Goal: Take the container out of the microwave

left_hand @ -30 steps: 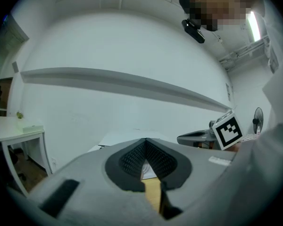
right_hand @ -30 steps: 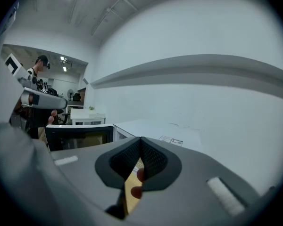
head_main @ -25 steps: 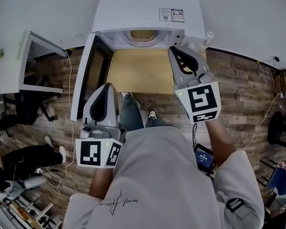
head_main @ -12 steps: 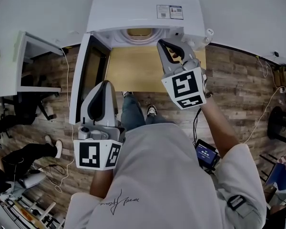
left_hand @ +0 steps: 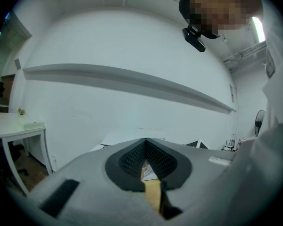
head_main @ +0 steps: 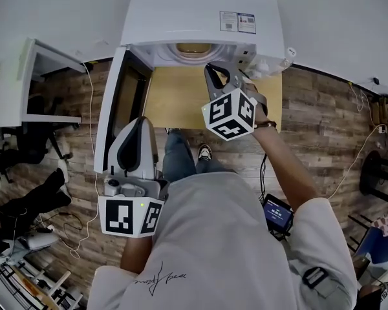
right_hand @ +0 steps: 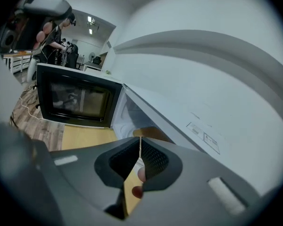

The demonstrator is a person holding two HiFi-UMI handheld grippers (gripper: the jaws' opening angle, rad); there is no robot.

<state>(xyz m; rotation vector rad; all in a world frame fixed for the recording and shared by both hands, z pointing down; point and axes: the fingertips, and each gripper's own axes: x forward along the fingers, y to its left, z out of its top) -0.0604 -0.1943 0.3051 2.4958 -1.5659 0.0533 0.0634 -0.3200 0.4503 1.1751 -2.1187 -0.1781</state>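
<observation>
A white microwave stands on a light wooden table with its door swung open to the left. Inside sits a tan container, which the right gripper view shows past the jaw tips as the container. My right gripper hangs just in front of the opening's right side. Its jaws are opening, with a thin slit at the tips and nothing between them. My left gripper hovers lower, beside the door's outer edge, shut and empty. In their own views both the right gripper and the left gripper hold nothing.
The open door juts out on the left of the cavity. A white side table stands further left. A cable trails down the wooden floor, and a small screen lies at the lower right. People stand in the far background.
My right gripper has dropped and shifted left toward the microwave opening, rolling as it went. Its jaws have parted slightly. The left gripper has stayed put.
</observation>
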